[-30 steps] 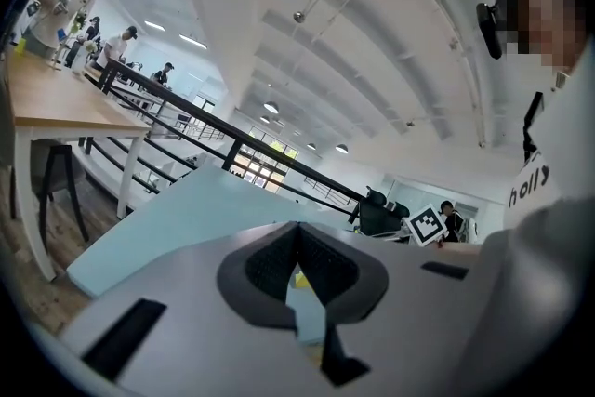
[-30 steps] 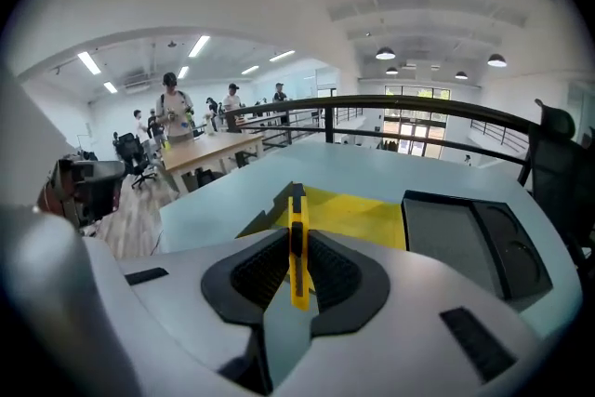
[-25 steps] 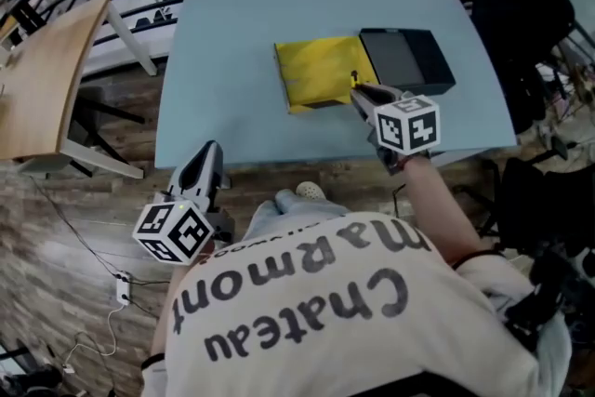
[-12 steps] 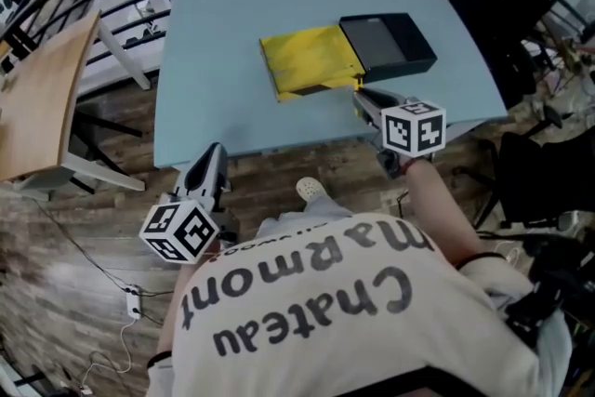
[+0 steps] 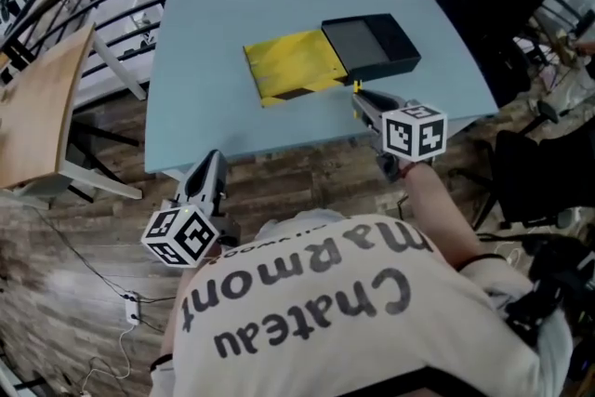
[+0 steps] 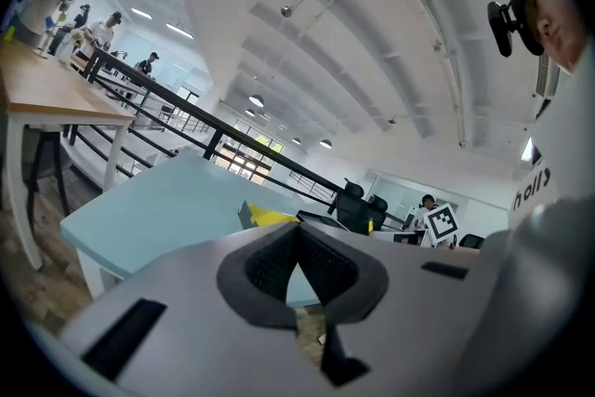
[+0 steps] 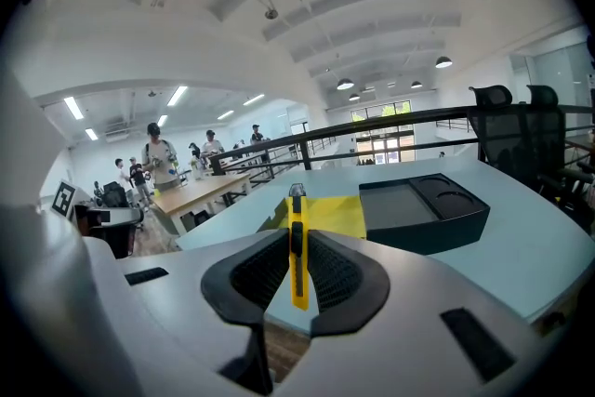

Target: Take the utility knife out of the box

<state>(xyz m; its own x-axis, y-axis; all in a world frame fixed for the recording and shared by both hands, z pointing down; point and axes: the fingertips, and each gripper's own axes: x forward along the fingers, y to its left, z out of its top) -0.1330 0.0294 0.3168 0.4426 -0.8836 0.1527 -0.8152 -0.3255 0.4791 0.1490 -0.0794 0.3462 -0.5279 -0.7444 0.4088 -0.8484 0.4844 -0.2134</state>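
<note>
Yellow utility knife point(image 7: 297, 246) sits pinched between the right gripper's point(image 5: 359, 96) fingers, out of the black box point(image 5: 367, 45) and above the tabletop point(image 5: 214, 60), while the left gripper's point(image 5: 211, 160) fingers are pressed together empty, so extraction looks done and setting it down likely comes next.

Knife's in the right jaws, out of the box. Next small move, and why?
Probably lower the right gripper and set the utility knife on the bare table beside the box. The knife sits clamped between the jaws, already outside the box, over the table's near edge, so only placing remains.
</note>
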